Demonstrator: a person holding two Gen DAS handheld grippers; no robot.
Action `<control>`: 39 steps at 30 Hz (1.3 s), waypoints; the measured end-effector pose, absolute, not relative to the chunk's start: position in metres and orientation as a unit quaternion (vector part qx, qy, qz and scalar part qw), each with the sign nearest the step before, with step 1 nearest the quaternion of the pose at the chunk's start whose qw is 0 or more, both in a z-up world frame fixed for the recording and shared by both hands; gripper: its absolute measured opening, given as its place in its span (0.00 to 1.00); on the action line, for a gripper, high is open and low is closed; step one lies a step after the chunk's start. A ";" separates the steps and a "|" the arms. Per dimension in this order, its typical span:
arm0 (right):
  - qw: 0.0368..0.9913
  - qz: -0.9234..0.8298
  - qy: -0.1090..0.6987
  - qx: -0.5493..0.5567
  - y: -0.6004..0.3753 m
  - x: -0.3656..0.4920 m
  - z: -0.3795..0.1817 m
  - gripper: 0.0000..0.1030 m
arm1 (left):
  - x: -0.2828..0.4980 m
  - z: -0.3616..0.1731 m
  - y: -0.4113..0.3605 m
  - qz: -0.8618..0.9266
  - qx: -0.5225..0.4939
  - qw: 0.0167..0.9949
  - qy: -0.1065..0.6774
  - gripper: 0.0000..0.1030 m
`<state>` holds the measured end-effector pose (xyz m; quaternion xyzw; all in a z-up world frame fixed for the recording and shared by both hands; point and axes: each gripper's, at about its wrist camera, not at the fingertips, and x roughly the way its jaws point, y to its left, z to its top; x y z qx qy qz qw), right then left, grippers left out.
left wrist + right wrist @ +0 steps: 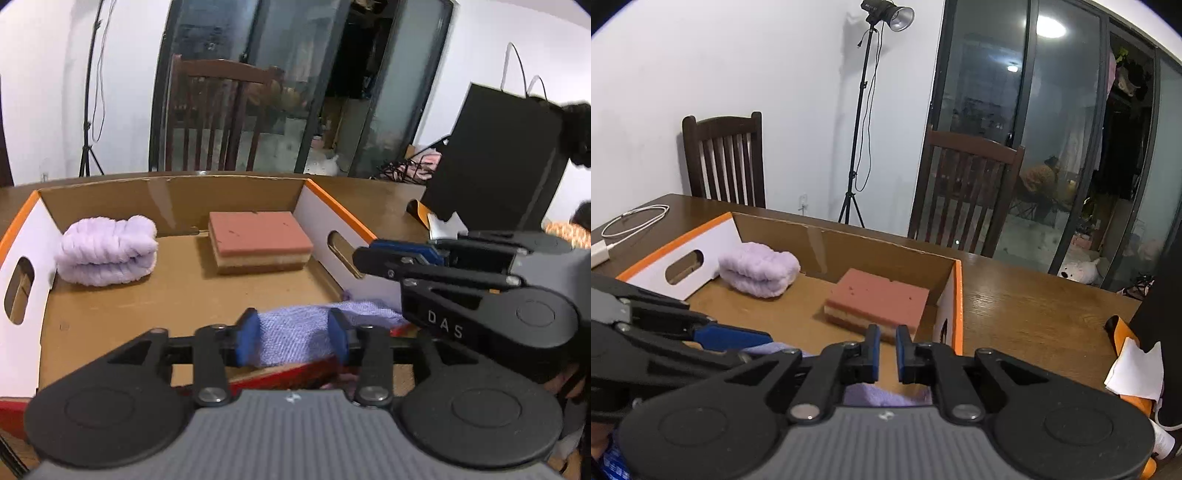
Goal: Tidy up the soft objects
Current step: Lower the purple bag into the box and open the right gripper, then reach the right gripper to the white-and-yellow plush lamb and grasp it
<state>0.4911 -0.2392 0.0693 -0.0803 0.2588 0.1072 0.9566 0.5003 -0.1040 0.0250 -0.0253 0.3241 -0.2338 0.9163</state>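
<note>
An open cardboard box (177, 206) with orange rims sits on the wooden table. Inside lie a rolled fluffy lilac towel (107, 254) at the left and a pink-topped sponge (258, 242) at the back right. My left gripper (293, 338) is shut on a purple woven cloth (295, 332) at the box's near edge. My right gripper (886, 354) hovers over the box's near right corner, jaws nearly closed with a narrow gap and nothing between them; it also shows in the left wrist view (399, 254). The cloth shows below it (882, 397). The towel (759, 273) and sponge (879, 301) lie beyond.
Two dark wooden chairs (727, 158) stand behind the table. A black bag (495, 158) stands at the table's right, with orange and white paper (1134, 369) beside it. A white cable and charger (628, 221) lie at the far left. A light stand (864, 122) is behind.
</note>
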 end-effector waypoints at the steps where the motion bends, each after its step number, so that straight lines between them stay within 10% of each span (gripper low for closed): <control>1: 0.957 0.105 0.257 -0.083 -0.239 0.490 0.069 0.11 | 0.498 0.025 -0.104 -0.230 -0.022 0.920 0.317 0.47; 5: 0.965 0.093 0.237 -0.058 -0.254 0.481 0.079 0.39 | 0.481 0.044 -0.094 -0.221 -0.019 0.931 0.289 0.68; 18: 0.987 0.089 0.128 -0.039 -0.293 0.351 0.174 0.62 | 0.334 0.149 -0.033 -0.156 0.055 0.972 0.168 0.95; 29: 0.985 0.142 0.091 -0.048 -0.273 0.197 0.109 0.86 | 0.168 0.092 -0.016 -0.100 0.027 0.984 0.146 1.00; 39: 0.976 0.168 0.126 -0.052 -0.257 0.149 0.060 0.87 | 0.152 0.075 -0.020 -0.094 0.026 0.983 0.156 1.00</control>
